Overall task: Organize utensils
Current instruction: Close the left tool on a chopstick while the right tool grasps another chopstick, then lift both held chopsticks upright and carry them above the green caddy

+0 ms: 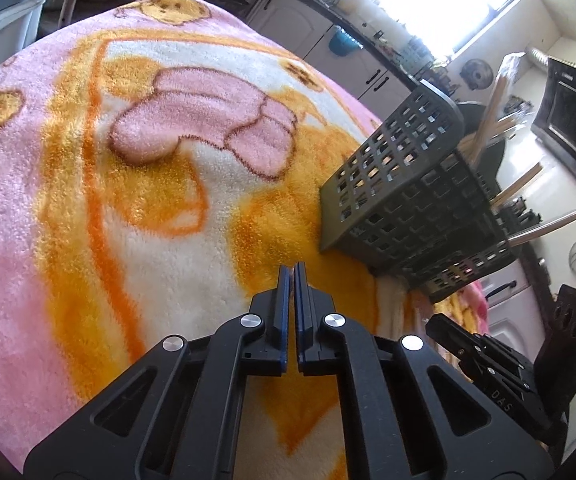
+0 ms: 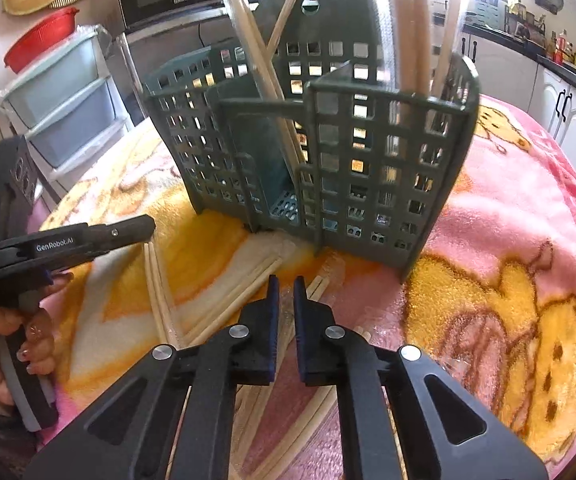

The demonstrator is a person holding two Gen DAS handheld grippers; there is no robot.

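1. Several pale wooden chopsticks [image 2: 247,68] already stand in the dark green perforated plastic utensil caddy [image 2: 368,168] at upper centre of the right wrist view.
2. More loose chopsticks [image 2: 223,300] lie on the pink and orange fleece blanket [image 2: 508,240] covering the worktop, so sorting looks unfinished.
3. Left gripper [image 1: 292,270]: fingers closed, empty.
4. Right gripper [image 2: 285,282]: fingers nearly closed above the loose chopsticks; a grip cannot be confirmed.

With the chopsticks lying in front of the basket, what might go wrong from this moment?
1. The right gripper is nearly shut over the loose pale wooden chopsticks on the fluffy pink and orange blanket; it may pinch plush or clear wrapper instead.
2. The dark green perforated plastic utensil basket stands on soft fabric and could tip if bumped.
3. The shut left gripper holds nothing.
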